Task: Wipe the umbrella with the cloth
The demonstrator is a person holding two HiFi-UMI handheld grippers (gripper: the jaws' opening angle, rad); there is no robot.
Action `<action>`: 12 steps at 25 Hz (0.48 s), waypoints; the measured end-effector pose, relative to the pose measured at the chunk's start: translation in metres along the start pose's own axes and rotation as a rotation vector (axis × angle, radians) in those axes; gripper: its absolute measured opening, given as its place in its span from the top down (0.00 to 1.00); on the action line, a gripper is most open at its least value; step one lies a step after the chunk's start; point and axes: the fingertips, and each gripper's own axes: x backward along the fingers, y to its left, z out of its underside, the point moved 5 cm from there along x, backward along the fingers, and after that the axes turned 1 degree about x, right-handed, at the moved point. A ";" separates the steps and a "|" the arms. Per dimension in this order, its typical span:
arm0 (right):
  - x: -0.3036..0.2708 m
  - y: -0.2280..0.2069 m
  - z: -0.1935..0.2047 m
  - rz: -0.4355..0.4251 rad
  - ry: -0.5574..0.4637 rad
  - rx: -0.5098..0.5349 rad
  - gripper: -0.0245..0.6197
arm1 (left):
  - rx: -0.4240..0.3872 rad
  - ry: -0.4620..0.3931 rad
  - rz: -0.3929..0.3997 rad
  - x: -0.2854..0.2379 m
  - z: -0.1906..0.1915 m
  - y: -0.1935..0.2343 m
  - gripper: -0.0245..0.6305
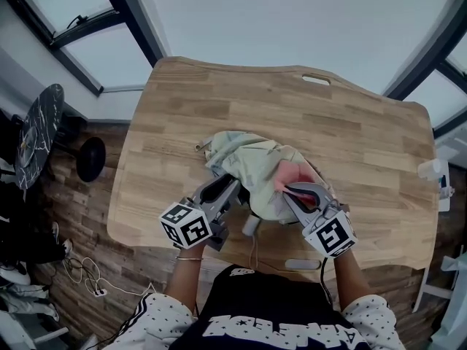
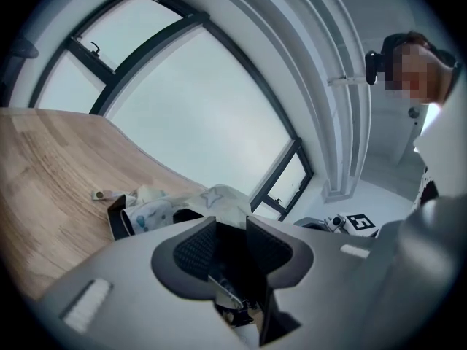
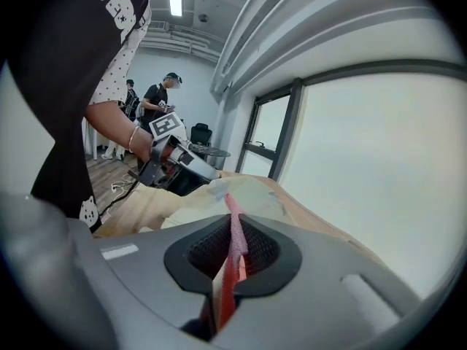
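Umbrella of pale green and cream patterned fabric, collapsed and loosely bunched, lies near the middle of the light wooden tabletop, toward the person's edge. Its grey handle points at the person, between the two tools.

Right tongs: closed on a pink cloth. The right gripper view shows the cloth pinched as a thin fold between the black ribbed pads. The cloth rests against the right side of the umbrella fabric.

Left tongs: open. In the left gripper view the pads stand apart with a dark gap between them. Umbrella fabric sits just beyond the tips; contact with it cannot be confirmed.

Both tools angle inward, one on either side of the umbrella.
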 end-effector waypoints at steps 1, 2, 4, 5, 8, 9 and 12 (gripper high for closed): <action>0.001 0.004 0.002 -0.009 0.001 -0.002 0.92 | 0.010 -0.007 0.007 0.000 0.000 -0.002 0.80; 0.003 0.008 0.004 -0.017 0.002 -0.005 0.92 | 0.022 -0.016 0.012 0.000 -0.001 -0.004 0.80; 0.005 0.014 0.005 -0.033 -0.001 -0.014 0.92 | 0.042 -0.033 0.021 0.001 -0.002 -0.006 0.79; 0.006 0.017 0.004 -0.041 -0.003 -0.017 0.92 | 0.050 -0.037 0.025 0.001 -0.002 -0.007 0.79; 0.008 0.027 0.007 -0.066 0.004 -0.015 0.92 | 0.078 -0.048 0.038 0.004 0.000 -0.010 0.78; 0.009 0.031 0.009 -0.077 0.007 -0.017 0.92 | 0.086 -0.053 0.040 0.005 0.000 -0.010 0.78; 0.013 0.038 0.009 -0.112 0.008 -0.022 0.92 | 0.090 -0.057 0.038 0.006 0.000 -0.012 0.78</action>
